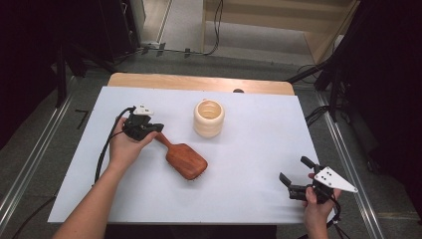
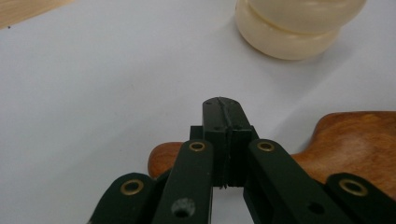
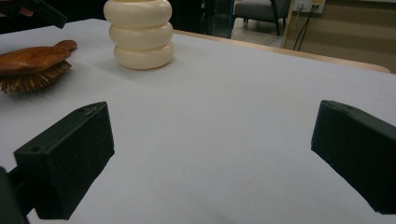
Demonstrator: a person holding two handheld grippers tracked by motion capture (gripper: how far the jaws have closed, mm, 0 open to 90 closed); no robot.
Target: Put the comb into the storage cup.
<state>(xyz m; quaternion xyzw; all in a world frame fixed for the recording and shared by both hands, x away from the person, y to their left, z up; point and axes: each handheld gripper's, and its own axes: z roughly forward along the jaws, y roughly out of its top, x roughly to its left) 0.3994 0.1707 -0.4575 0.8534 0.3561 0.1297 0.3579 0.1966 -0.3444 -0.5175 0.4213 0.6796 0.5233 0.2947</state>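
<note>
Left gripper [image 1: 158, 128] jaws fully clenched, pads pressed flat together with nothing between them; tip sits right over the thin end of the hairbrush [image 1: 184, 159] handle, contact not clear. In the left gripper view the closed black jaws [image 2: 223, 114] stand in front of the rounded handle end [image 2: 163, 156], handle passing underneath. Right gripper [image 1: 293, 172] jaws spread wide, empty, held low near the table's right front corner, well apart from everything; in the right gripper view both blocky matte black pads [image 3: 70, 154] frame bare table.

Hairbrush: paddle type, glossy reddish-brown wood, oval head, narrow handle, lying bristle-side down left of centre on the table [image 1: 259, 149], handle toward the left gripper. The right gripper view shows short tan bristles under its head [image 3: 32, 63].

Vase [image 1: 209, 118]: cream, smooth matte, three stacked rounded rings, open top, upright, just beyond the brush, apart from it.

Table: flat white sheet over a light wood top, wood strip bare along the far edge. Black cable trails from the left gripper.
</note>
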